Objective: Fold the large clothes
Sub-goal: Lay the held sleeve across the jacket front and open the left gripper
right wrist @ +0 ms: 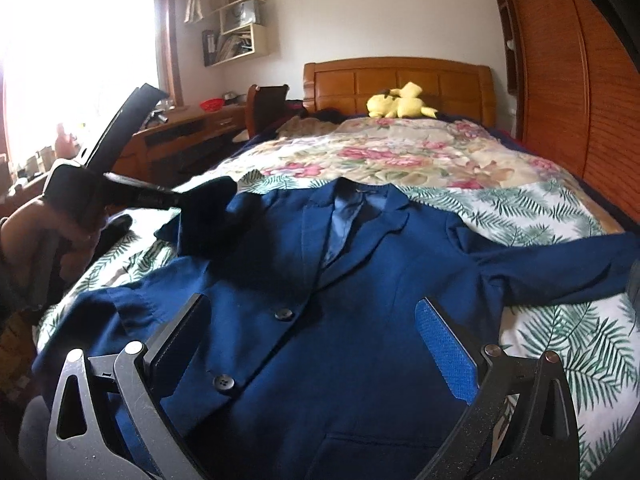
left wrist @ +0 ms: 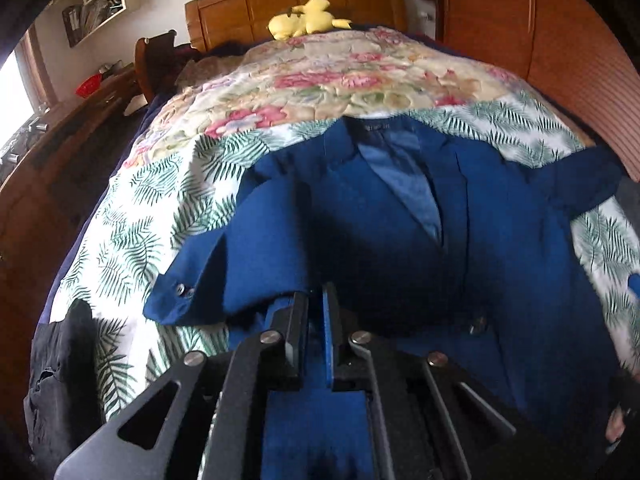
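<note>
Blazer: navy blazer (right wrist: 360, 280) lies face up, filling the lower centre of the right wrist view, on the leaf-print sheet (right wrist: 560, 332); matte woven cloth, dark round buttons.
Left gripper (left wrist: 316, 308): jaws pinched narrow on a fold of the blazer's sleeve (left wrist: 240, 248).
Right gripper (right wrist: 316, 344): jaws spread wide over the blazer front.
Wall shelf (right wrist: 244, 32): boxy cream unit, upper left, holding files.
Desk: red bowl (right wrist: 211, 104), contents unclear.
Headboard (right wrist: 396, 80): panelled wood, yellow plush toy (right wrist: 400, 106) before it.

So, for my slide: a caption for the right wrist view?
Open right gripper over navy blazer spread on leaf-print bedsheet.
</note>
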`<state>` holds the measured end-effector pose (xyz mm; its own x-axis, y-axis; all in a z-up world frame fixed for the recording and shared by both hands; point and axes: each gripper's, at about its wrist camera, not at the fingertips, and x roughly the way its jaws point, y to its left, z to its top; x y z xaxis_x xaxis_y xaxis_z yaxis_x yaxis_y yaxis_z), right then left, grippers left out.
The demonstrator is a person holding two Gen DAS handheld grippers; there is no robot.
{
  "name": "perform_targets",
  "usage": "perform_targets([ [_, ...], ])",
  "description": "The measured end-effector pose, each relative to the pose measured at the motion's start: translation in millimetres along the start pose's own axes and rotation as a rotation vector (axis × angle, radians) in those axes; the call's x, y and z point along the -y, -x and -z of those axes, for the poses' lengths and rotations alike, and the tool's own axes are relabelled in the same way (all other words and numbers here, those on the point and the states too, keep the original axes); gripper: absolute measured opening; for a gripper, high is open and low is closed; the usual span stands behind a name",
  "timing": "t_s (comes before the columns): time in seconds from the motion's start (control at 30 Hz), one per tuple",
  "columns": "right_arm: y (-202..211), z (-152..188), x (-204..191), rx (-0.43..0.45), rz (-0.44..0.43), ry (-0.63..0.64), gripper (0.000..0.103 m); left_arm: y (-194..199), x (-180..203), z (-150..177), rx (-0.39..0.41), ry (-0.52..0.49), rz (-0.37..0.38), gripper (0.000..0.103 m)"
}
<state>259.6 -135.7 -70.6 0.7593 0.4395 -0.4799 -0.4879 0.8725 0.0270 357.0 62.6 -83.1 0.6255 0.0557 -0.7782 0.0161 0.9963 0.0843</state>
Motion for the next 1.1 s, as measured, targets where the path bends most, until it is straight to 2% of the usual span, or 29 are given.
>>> perform_targets([
  [0.1, -2, 1, -6, 0.003, 0.0, 0.021, 0.103, 5, -3, 9, -0.008, -0.025, 0.007, 0.007],
  [0.23, -10, 3, -9, -0.011, -0.008, 0.029, 0.103, 24, -9, 19, 0.021, -0.077, -0.004, 0.011],
  [0.3, -14, 6, -10, -0.02, -0.009, 0.033, 0.103, 34, -15, 24, 0.037, -0.08, 0.015, 0.014],
  [0.43, -26, 11, -14, -0.047, -0.016, 0.037, 0.103, 41, -37, 29, 0.077, -0.056, -0.001, 0.021],
  [0.57, -34, 20, -21, -0.07, -0.015, 0.052, 0.103, 17, -72, 31, 0.056, 0.019, -0.014, 0.025],
  [0.83, -53, 34, -22, -0.113, 0.015, 0.058, 0.103, -46, -130, 30, -0.01, 0.117, -0.049, 0.028],
  [1.1, -62, 37, -22, -0.135, 0.017, 0.063, 0.103, -84, -155, 37, -0.055, 0.18, -0.071, 0.029],
])
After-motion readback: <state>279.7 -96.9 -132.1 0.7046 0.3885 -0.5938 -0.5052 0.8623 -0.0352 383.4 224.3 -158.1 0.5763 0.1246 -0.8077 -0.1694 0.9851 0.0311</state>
